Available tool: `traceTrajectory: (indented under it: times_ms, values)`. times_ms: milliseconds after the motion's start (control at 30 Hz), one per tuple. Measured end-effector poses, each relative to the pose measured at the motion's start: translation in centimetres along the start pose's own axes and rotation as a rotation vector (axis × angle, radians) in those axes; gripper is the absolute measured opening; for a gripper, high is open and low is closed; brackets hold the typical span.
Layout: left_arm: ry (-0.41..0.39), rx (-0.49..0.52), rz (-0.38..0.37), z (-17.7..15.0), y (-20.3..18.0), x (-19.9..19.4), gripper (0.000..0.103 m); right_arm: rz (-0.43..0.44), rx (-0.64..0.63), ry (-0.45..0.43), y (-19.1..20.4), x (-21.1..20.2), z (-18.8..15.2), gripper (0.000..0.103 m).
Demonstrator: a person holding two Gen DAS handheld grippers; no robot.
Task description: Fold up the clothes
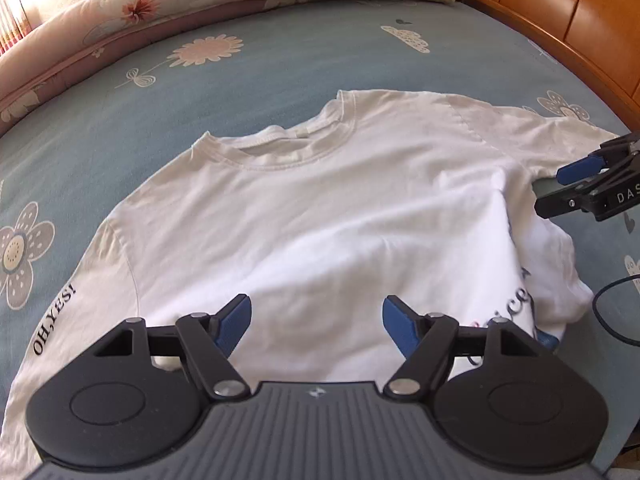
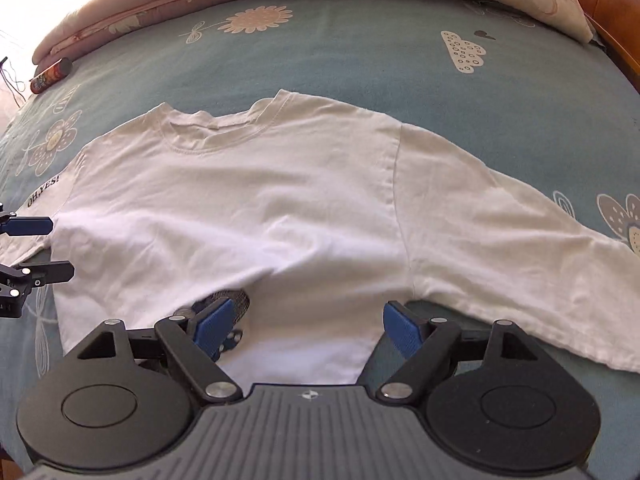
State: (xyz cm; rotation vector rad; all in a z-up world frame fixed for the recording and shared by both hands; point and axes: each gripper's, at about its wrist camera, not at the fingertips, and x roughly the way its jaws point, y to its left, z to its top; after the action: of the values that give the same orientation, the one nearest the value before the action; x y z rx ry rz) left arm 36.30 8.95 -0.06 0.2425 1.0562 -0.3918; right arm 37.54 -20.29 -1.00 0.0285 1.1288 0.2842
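White cotton t-shirt lies spread on the bed, collar toward the far pillows, back side up as far as the plain fabric shows. Lower part appears folded up over the body: along its right edge a strip of printed lettering shows on the turned-over layer. Left sleeve lies flat, printed "OH,YES!" in black. In the right wrist view the right sleeve stretches out flat toward the right edge of the bed.

Left gripper hovers over the near edge of the shirt, blue pads spread wide, nothing between them but the cloth lying below; pads not pressing on it. Right gripper likewise over the near hem, blue pads wide apart, no fabric pinched. Each gripper shows at the edge of the other's view, fingers apart.

Bedsheet is dusty blue with flowers and cloud shapes. Folded floral quilt and pillow run along the far side. Wooden bed frame at right. A small red cylindrical can lies on the sheet near the quilt, well apart from the shirt. A dark cable loops at the right edge.
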Motion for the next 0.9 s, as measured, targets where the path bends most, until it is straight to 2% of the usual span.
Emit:
traceTrajectory:
  times_ms: [167,300,367,433,500,600,733,833,900]
  values:
    - [0.049,-0.005,-0.002,-4.0,-2.9,-1.8,0.074,0.055,-0.033,0.088,0.9,-2.0,-5.4,0.085]
    - [0.078,0.004,-0.006,-6.3,-5.2,-2.3,0.074,0.100,-0.048,0.134,1.3,-2.1,-9.1,0.085]
    - [0.069,-0.004,-0.025,-7.1,-6.3,-2.9,0.074,0.134,-0.045,0.147,1.5,-1.8,-10.0,0.079]
    - [0.078,0.004,-0.040,-7.8,-7.4,-3.2,0.074,0.174,-0.044,0.158,1.7,-1.6,-10.7,0.066]
    - [0.095,0.024,-0.052,-8.6,-8.5,-3.3,0.074,0.238,-0.048,0.159,2.3,-1.3,-11.0,0.059]
    - [0.129,0.072,-0.053,-9.9,-9.8,-3.1,0.074,0.355,-0.063,0.160,3.7,-1.2,-11.2,0.058]
    - [0.164,0.082,-0.054,-11.6,-10.8,-3.0,0.074,0.470,-0.127,0.244,7.2,0.2,-12.1,0.058]
    - [0.176,0.084,-0.051,-12.8,-11.0,-3.2,0.074,0.471,-0.160,0.281,9.5,1.3,-13.1,0.058]
    - [0.175,0.088,-0.054,-13.5,-10.9,-3.4,0.074,0.457,-0.137,0.272,10.3,1.9,-13.1,0.058]
